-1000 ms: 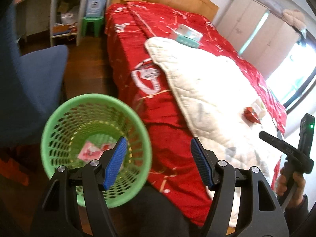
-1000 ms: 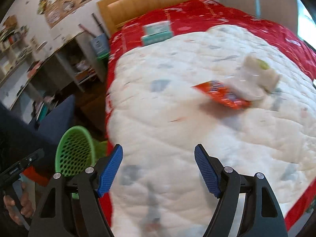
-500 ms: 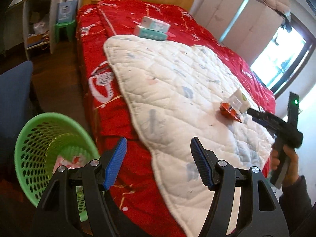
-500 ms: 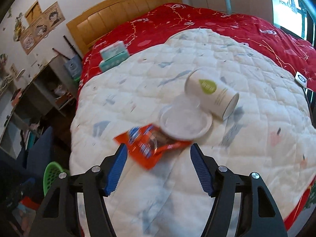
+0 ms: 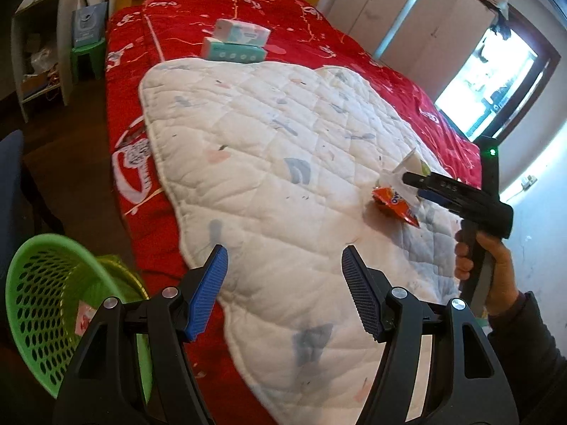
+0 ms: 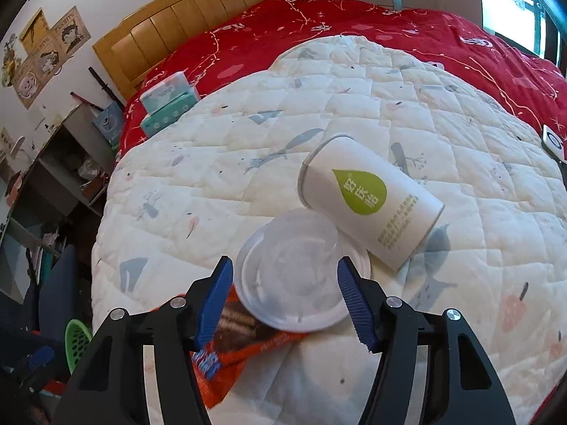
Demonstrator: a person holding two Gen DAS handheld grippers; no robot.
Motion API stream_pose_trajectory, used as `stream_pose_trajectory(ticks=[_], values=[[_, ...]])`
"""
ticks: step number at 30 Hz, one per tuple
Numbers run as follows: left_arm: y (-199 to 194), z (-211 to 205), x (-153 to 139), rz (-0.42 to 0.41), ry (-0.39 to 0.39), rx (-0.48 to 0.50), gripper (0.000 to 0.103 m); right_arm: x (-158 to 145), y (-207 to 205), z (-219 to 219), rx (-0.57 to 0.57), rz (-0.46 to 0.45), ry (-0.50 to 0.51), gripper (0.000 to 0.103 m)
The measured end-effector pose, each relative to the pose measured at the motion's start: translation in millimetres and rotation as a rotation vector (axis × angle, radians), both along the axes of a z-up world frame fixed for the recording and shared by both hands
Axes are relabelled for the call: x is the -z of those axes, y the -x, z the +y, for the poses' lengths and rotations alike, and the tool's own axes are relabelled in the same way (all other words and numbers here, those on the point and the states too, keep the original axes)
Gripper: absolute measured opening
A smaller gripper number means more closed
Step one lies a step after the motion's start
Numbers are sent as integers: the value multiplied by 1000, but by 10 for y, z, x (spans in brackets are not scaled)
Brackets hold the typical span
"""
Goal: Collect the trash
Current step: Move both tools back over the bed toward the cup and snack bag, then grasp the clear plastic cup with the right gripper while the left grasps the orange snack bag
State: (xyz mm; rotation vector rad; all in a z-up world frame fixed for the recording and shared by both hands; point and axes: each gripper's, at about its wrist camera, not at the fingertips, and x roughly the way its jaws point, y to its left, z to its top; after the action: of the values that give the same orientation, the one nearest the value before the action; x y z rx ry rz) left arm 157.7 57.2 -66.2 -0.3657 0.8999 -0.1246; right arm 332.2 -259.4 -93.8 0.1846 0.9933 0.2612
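A clear plastic lid [image 6: 301, 269] lies on the white quilt [image 6: 248, 163], partly over an orange snack wrapper [image 6: 226, 361]. A white paper cup [image 6: 368, 198] with a green drop logo lies on its side just behind the lid. My right gripper [image 6: 285, 295] is open, its blue fingers either side of the lid. In the left wrist view the right gripper [image 5: 425, 186] hovers over the wrapper [image 5: 393, 205]. My left gripper [image 5: 283, 290] is open and empty above the quilt's near edge. A green mesh basket [image 5: 39, 304] stands on the floor at lower left with a pink scrap inside.
Two tissue packs [image 5: 235, 44] lie stacked on the red bedspread [image 5: 212, 10] near the wooden headboard [image 6: 198, 17]. A shelf unit [image 5: 35, 56] and a green stool [image 5: 86, 53] stand left of the bed. A dark blue chair [image 5: 10, 184] is near the basket.
My right gripper has moved forward until its fingers flank the lid. My left gripper has swung away from the basket toward the bed.
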Motion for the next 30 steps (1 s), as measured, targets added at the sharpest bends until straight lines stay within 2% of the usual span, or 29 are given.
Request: stream_pose_trajectory(ticks=[13,21,30], values=[[-387,-389,73,24,18,85,66,39,-82,-14,-5,-12,49,43],[-589,-635,126,32,38,131,66,-188,106,-108,-25,-67,6,42],[-885,-973,255,65,113,190,66,-468,443,-346,-27,-133,-31,42]])
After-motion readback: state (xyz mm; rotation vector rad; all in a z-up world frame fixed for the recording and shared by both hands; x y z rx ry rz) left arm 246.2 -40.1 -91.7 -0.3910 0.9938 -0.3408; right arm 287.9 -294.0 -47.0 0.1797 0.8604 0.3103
